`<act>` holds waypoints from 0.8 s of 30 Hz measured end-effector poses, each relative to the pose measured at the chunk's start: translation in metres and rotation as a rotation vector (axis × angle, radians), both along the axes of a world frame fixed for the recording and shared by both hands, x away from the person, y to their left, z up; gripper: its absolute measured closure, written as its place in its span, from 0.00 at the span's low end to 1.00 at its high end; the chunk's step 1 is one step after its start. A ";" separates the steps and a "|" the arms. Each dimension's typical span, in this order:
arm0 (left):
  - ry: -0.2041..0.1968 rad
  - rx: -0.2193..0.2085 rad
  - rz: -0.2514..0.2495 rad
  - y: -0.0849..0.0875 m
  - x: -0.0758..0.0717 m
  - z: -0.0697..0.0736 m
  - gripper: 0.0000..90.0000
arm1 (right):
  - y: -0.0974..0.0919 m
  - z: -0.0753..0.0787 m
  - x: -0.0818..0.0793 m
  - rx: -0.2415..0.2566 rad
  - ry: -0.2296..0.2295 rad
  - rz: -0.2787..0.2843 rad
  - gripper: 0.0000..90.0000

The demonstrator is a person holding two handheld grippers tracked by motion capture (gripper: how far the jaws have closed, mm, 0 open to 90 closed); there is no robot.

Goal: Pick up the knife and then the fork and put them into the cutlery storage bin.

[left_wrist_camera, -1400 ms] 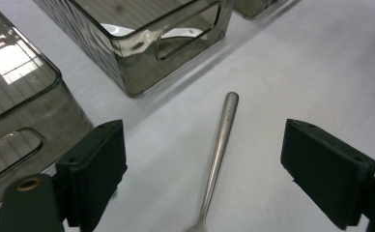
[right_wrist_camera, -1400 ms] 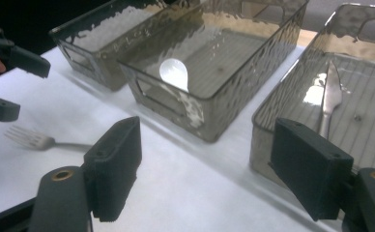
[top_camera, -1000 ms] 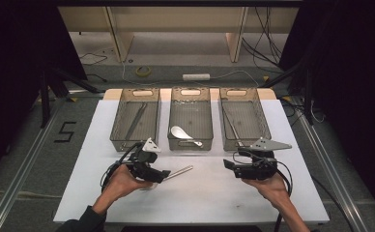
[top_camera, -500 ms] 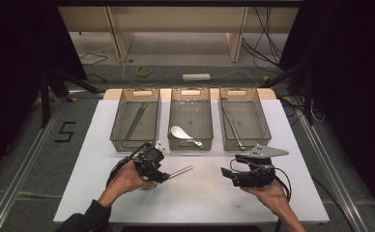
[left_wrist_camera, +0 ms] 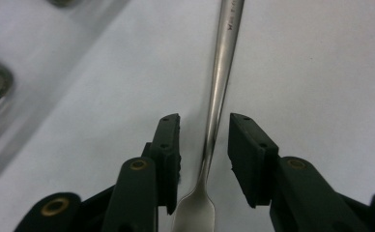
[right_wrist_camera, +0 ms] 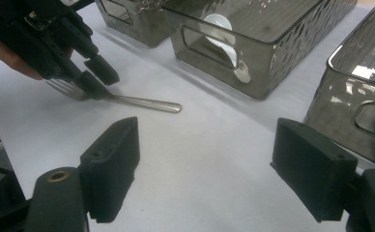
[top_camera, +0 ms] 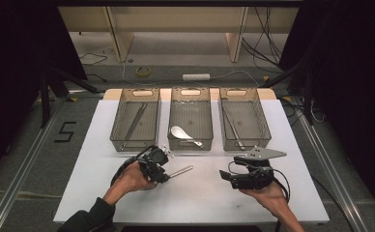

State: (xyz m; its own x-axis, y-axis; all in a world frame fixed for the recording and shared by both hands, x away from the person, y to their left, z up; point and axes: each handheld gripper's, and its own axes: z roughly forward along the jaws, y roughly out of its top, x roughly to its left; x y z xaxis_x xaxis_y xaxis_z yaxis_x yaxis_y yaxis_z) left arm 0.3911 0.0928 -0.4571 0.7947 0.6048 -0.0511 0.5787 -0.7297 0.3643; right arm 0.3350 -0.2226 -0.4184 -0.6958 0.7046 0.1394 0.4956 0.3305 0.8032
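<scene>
The fork (right_wrist_camera: 122,99) lies flat on the white table (top_camera: 292,140), near its front edge and left of centre, in front of the gap between the left bin (top_camera: 122,140) and the middle bin (top_camera: 178,99). In the high view only the far part of its handle (top_camera: 181,170) pokes out to the right of the left gripper (top_camera: 162,169); the tines are hidden under the gripper and the hand. The right gripper view shows a few tines at the gripper's side, partly covered by a black jaw. In the left gripper view the fork (left_wrist_camera: 213,121) runs up between the two jaws, its neck widening toward the head at the bottom edge, where the tines are cut off.

The left gripper (left_wrist_camera: 204,145) has just been closing its jaws and now stands narrow around the fork's neck, with slim gaps on both sides; the pads do not appear to press on the metal.

The right gripper (top_camera: 223,176) is held above the table at the near right, well apart from the fork, its jaws wide with nothing between them (right_wrist_camera: 207,164).

A white spoon (top_camera: 181,134) lies in the middle bin. The long utensils in the left bin and in the right bin (top_camera: 263,130) are too small and dim to name.
</scene>
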 end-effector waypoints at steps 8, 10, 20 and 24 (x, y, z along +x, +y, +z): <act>0.008 0.028 -0.019 -0.005 0.001 -0.006 0.79 | 0.001 0.000 0.000 0.001 0.003 0.005 0.29; 0.004 0.031 -0.021 -0.005 0.001 -0.006 0.81 | 0.001 0.000 0.000 -0.001 0.002 0.005 0.29; -0.005 0.046 -0.044 -0.008 0.000 -0.006 0.85 | 0.002 0.000 -0.001 0.003 0.001 0.006 0.29; -0.014 0.042 -0.059 -0.008 -0.002 -0.007 0.89 | 0.002 0.001 -0.001 0.002 0.001 0.006 0.29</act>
